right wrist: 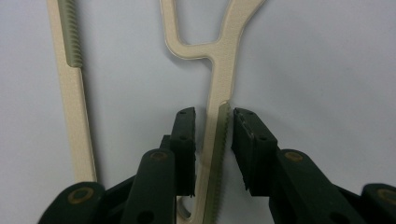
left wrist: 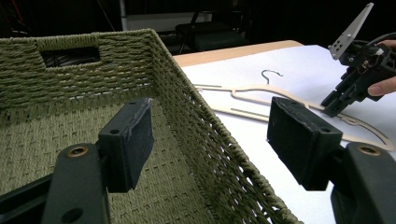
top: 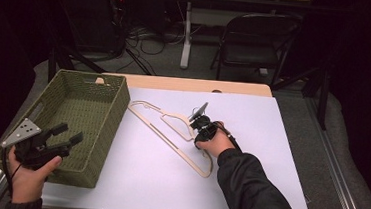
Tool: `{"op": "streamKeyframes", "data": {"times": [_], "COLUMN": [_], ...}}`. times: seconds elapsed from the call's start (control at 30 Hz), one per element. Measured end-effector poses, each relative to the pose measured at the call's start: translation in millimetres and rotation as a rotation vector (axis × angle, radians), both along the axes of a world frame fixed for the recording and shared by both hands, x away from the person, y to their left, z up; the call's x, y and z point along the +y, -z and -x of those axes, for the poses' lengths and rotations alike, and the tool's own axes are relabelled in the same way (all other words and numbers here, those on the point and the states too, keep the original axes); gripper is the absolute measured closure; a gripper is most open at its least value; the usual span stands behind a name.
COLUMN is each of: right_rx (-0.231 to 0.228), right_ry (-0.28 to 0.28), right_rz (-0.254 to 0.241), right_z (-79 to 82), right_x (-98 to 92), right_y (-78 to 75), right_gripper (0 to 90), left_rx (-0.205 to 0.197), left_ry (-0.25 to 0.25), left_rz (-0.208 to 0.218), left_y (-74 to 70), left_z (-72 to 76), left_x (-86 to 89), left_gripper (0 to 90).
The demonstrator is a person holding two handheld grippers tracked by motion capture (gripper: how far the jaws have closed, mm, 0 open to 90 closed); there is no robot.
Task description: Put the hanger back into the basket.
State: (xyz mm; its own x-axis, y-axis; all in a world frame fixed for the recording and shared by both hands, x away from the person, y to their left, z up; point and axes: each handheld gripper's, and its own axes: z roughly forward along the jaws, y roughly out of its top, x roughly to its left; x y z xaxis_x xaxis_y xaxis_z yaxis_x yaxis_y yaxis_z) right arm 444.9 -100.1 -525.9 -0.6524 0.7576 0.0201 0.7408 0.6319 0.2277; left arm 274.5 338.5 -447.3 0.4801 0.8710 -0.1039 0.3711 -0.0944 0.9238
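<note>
Two grippers are in my feed, and I place both against the green woven rectangular basket (top: 104, 109) at the near left of the white-covered table (top: 269, 156). My left hand (top: 29, 180) comes in low at the basket's near corner, palm wrapped under the left black two-jaw gripper (top: 68, 133), which is angled up over the basket's near rim. Its jaws stand wide apart with nothing between them; in the left gripper view (left wrist: 210, 135) they straddle the basket's right wall.

My right forearm, in a dark sleeve (top: 254, 192), reaches diagonally toward the basket, the right hand (top: 214, 143) tilted down. The right black two-jaw gripper (top: 197, 123) points at the flat pale wooden clothes hanger (top: 171, 133), which lies on the table just right of the basket, well clear of its wall. In the right gripper view the jaws (right wrist: 214, 140) are partly open on either side of one hanger arm with a green ribbed strip (right wrist: 219, 154). The right pad sits just beside the strip; I cannot tell whether it touches. The left pad is clearly apart.
</note>
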Motion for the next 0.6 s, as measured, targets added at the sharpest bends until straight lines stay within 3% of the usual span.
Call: {"op": "streamKeyframes", "data": {"times": [0.13, 0.2, 0.27, 0.37, 0.5, 0.57, 0.6], "right_rx": [0.009, -0.009, 0.022, 0.027, 0.020, 0.039, 0.028], "right_ry": [-0.005, 0.042, -0.003, 0.000, 0.015, 0.006, 0.030], "right_rz": [0.014, -0.018, 0.040, 0.064, 0.063, 0.083, 0.059], "right_z": [0.4, 1.9, -1.9, -2.3, -2.6, -4.7, -3.8], "right_x": [3.0, 5.6, 6.1, 10.1, 12.9, 13.0, 13.8], "right_y": [-0.3, 3.1, -0.7, -1.1, 0.7, -1.2, 1.0], "right_gripper": [69.9, 71.1, 71.1, 71.0, 71.6, 73.5, 75.2], "left_rx": [-0.001, -0.002, -0.003, -0.006, -0.004, -0.004, -0.004], "left_ry": [-0.002, -0.002, -0.002, -0.004, -0.007, -0.008, -0.005], "left_rz": [-0.001, -0.002, -0.002, 0.007, 0.005, 0.005, 0.006], "left_y": [0.0, -0.2, -0.3, 0.0, -0.1, -0.1, 0.0], "left_z": [-0.1, 0.0, 0.2, 0.1, 0.3, 0.3, 0.2], "left_x": [-0.1, -0.1, 0.2, 0.7, 1.1, 1.1, 1.1], "left_gripper": [31.2, 31.4, 31.4, 31.4, 31.4, 31.4, 31.4]}}
